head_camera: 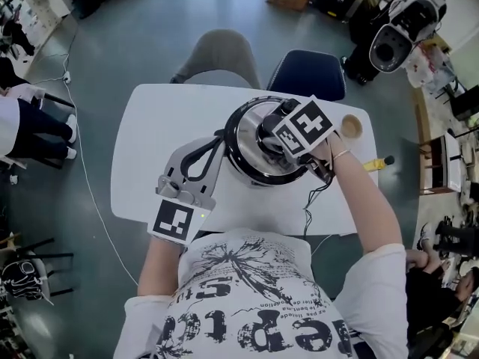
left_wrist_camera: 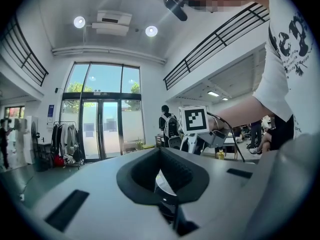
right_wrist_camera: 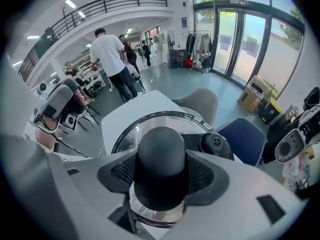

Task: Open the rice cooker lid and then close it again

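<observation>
**White table, rice cooker gripped from two sides**

White table (head_camera: 150,163) carries one rice cooker (head_camera: 241,169), with its glass lid (head_camera: 247,122) lying on top. Two chairs, one grey (head_camera: 218,57) and one blue (head_camera: 314,72), stand behind the table.

The right gripper (head_camera: 271,132) is pitched steeply down over the lid. The left gripper (head_camera: 221,137) lies level, with its tips drawn together against the cooker's left side.

Only the right gripper view shows the black knob (right_wrist_camera: 161,159) pinched between half-spread pads. In the head view a marker cube (head_camera: 303,126) covers it. The left gripper view does not show whether anything is pinched.
</observation>
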`<state>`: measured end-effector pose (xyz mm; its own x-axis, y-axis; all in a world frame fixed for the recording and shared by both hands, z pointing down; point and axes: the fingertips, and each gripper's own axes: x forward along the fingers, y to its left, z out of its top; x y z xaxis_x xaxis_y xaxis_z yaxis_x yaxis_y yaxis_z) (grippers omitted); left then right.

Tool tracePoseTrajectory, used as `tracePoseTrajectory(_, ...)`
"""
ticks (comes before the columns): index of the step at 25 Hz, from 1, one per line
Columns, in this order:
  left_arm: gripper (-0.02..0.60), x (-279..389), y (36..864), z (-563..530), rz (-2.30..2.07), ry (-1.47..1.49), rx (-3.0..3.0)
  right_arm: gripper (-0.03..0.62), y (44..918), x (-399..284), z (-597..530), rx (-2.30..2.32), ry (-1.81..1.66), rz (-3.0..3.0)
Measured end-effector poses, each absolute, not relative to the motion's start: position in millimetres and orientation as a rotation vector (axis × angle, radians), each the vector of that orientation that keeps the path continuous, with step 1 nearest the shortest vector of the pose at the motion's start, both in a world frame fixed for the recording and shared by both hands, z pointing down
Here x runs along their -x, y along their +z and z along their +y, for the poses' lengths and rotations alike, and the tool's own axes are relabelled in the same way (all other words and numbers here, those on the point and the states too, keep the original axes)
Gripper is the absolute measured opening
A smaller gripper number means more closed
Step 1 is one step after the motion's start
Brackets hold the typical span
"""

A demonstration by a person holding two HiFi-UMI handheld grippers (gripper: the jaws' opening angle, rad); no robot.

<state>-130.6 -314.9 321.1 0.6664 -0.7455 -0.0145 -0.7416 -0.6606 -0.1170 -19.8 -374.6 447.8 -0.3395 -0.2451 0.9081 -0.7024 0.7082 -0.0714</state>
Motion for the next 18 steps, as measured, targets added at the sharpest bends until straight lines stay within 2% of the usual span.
tracePoseTrajectory(9, 0.012, 149.1, 338.1, -347.3, 1.206, -0.073, 2.807, 0.295, 475.0, 33.7, -397.1, -0.741, 0.594, -1.864)
tracePoseTrajectory(18, 0.012, 138.9, 346.7, -353.0, 1.201, -0.068, 2.834, 0.299, 483.1, 28.7, -398.3, -0.753, 0.608, -1.899)
